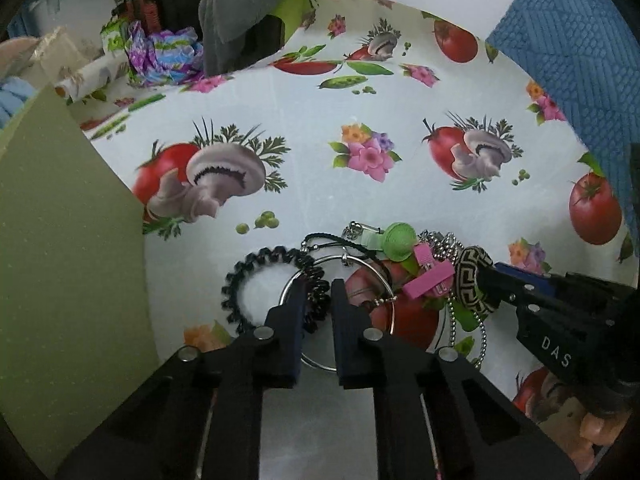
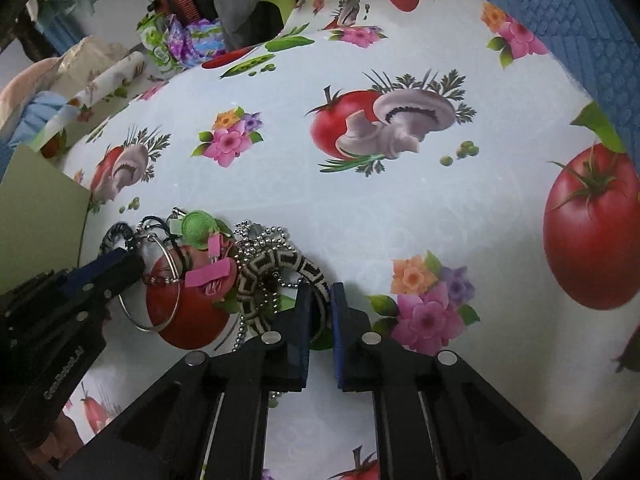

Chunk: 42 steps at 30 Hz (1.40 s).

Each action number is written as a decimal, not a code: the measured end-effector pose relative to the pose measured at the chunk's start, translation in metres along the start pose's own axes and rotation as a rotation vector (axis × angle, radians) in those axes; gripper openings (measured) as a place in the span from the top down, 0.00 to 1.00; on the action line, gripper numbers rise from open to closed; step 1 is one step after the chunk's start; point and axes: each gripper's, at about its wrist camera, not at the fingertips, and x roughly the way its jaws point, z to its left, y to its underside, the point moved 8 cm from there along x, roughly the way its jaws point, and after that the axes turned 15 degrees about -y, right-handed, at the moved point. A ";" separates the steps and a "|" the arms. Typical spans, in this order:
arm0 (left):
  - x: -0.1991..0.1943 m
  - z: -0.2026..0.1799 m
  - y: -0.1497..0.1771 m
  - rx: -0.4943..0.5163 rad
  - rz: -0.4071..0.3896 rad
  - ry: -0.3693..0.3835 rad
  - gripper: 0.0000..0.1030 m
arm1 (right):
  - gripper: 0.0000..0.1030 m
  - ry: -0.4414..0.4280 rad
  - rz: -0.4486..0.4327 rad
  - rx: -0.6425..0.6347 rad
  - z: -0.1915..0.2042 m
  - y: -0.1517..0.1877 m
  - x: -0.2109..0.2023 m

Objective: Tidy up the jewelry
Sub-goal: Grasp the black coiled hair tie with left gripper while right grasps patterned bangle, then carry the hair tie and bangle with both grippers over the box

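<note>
Left gripper clamped on black spiral hair tie, partly hidden by its fingers. Right gripper clamped on patterned bangle, which stands on edge. Bead chain tangled beneath.

Your left tongs point steeply down at the worktop, jaws pinched on the black coil hair tie, where it overlaps a thin silver hoop bangle. The jewelry heap lies just right of that: black cord bracelet, green round hair clip, pink clip, silver bead chain running down toward you. Your right tongs come in from the right edge, tips on the black-and-cream patterned bangle. A green foam block fills the left side. Blue textured cloth sits upper right, grey clothes piled at the far edge.
</note>
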 end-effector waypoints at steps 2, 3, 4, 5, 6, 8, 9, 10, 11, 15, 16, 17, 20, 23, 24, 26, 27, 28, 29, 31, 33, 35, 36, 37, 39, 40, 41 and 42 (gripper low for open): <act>-0.001 0.000 0.000 -0.004 0.001 0.009 0.91 | 0.95 -0.001 0.000 0.002 0.000 0.000 -0.003; -0.004 -0.001 -0.001 -0.004 -0.003 0.015 0.91 | 0.95 0.000 -0.004 0.003 0.000 0.000 -0.005; -0.007 -0.001 -0.001 -0.004 -0.008 0.023 0.91 | 0.95 0.001 -0.010 0.002 0.003 -0.001 -0.005; -0.012 -0.001 -0.002 -0.006 -0.014 0.030 0.91 | 0.95 0.001 -0.016 0.001 0.006 -0.002 -0.008; -0.017 -0.001 -0.003 -0.007 -0.019 0.036 0.91 | 0.95 0.000 -0.022 0.001 0.007 -0.003 -0.013; -0.029 0.000 -0.004 -0.010 -0.033 0.052 0.91 | 0.95 0.004 -0.039 -0.001 0.011 -0.004 -0.023; -0.035 0.001 -0.004 -0.012 -0.041 0.059 0.91 | 0.95 0.005 -0.048 -0.003 0.013 -0.004 -0.028; -0.041 0.002 -0.005 -0.018 -0.047 0.068 0.91 | 0.95 0.004 -0.055 -0.003 0.015 -0.004 -0.033; -0.049 0.004 -0.005 -0.028 -0.052 0.079 0.91 | 0.95 0.000 -0.064 -0.004 0.019 -0.004 -0.041; -0.075 0.007 -0.001 -0.049 -0.069 0.107 0.91 | 0.95 0.003 -0.090 -0.013 0.032 -0.001 -0.062; -0.083 0.009 0.002 -0.056 -0.073 0.118 0.91 | 0.95 -0.001 -0.094 -0.013 0.035 0.002 -0.068; -0.088 0.010 0.003 -0.061 -0.075 0.122 0.91 | 0.95 -0.006 -0.096 -0.013 0.040 0.004 -0.072; -0.106 0.016 0.012 -0.082 -0.077 0.134 0.91 | 0.95 -0.010 -0.105 -0.016 0.050 0.014 -0.086; -0.124 0.025 0.019 -0.099 -0.087 0.140 0.91 | 0.95 -0.014 -0.106 -0.019 0.058 0.026 -0.098; -0.131 0.029 0.021 -0.106 -0.090 0.145 0.91 | 0.95 -0.016 -0.111 -0.020 0.062 0.029 -0.103; -0.143 0.035 0.023 -0.111 -0.097 0.151 0.91 | 0.95 -0.019 -0.121 -0.018 0.066 0.032 -0.113; -0.150 0.038 0.024 -0.110 -0.105 0.146 0.91 | 0.95 -0.024 -0.128 -0.018 0.070 0.033 -0.118; -0.156 0.041 0.024 -0.107 -0.113 0.142 0.91 | 0.95 -0.028 -0.139 -0.021 0.074 0.033 -0.125; -0.163 0.046 0.023 -0.106 -0.123 0.140 0.91 | 0.95 -0.027 -0.149 -0.028 0.078 0.032 -0.132; -0.176 0.053 0.019 -0.112 -0.138 0.142 0.91 | 0.95 -0.029 -0.169 -0.040 0.086 0.029 -0.142; -0.190 0.062 0.015 -0.124 -0.159 0.141 0.91 | 0.95 -0.037 -0.197 -0.057 0.098 0.022 -0.156; -0.201 0.070 0.010 -0.131 -0.177 0.141 0.91 | 0.95 -0.041 -0.226 -0.082 0.111 0.013 -0.169; -0.206 0.074 0.007 -0.134 -0.185 0.141 0.91 | 0.95 -0.045 -0.237 -0.089 0.117 0.010 -0.174; -0.211 0.079 0.005 -0.136 -0.193 0.140 0.91 | 0.95 -0.052 -0.248 -0.096 0.124 0.006 -0.179; -0.222 0.090 -0.002 -0.141 -0.214 0.136 0.91 | 0.95 -0.066 -0.273 -0.117 0.140 -0.004 -0.189; -0.226 0.094 -0.004 -0.143 -0.221 0.133 0.91 | 0.95 -0.073 -0.285 -0.131 0.150 -0.010 -0.193; -0.231 0.102 -0.008 -0.148 -0.233 0.129 0.91 | 0.95 -0.080 -0.293 -0.140 0.157 -0.014 -0.195; -0.236 0.110 -0.011 -0.155 -0.244 0.123 0.91 | 0.94 -0.089 -0.299 -0.150 0.165 -0.018 -0.197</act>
